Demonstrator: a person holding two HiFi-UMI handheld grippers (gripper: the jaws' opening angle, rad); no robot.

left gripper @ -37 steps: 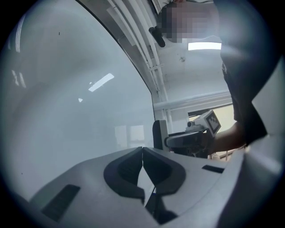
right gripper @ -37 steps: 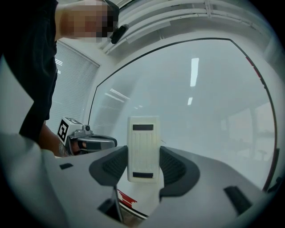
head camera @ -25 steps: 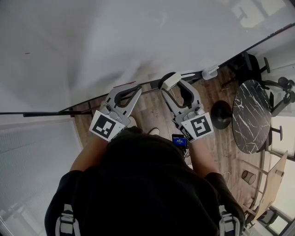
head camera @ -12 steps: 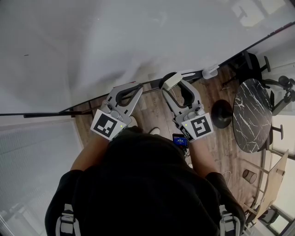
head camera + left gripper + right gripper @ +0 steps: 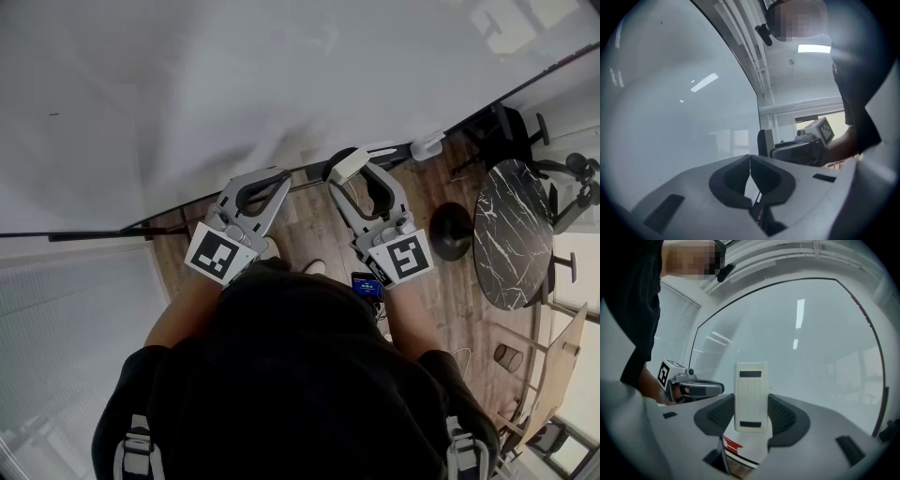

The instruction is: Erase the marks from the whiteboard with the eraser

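Observation:
A large whiteboard (image 5: 234, 84) fills the upper part of the head view and looks nearly clean; only a tiny dark speck (image 5: 53, 114) shows at its far left. My right gripper (image 5: 345, 169) is shut on a white eraser (image 5: 751, 397), held upright between the jaws and close to the board's lower edge. In the head view the eraser (image 5: 347, 165) sits at the jaw tips. My left gripper (image 5: 278, 176) is shut with nothing in it, its tips meeting just below the board. The left gripper (image 5: 750, 158) faces the board (image 5: 670, 103) from the side.
A marker tray ledge (image 5: 309, 173) runs along the board's bottom edge, with a white object (image 5: 427, 145) at its right end. On the wooden floor to the right stand a round marble table (image 5: 511, 234), a black stool (image 5: 450, 232) and office chairs (image 5: 511, 131). Window blinds (image 5: 66, 309) are at lower left.

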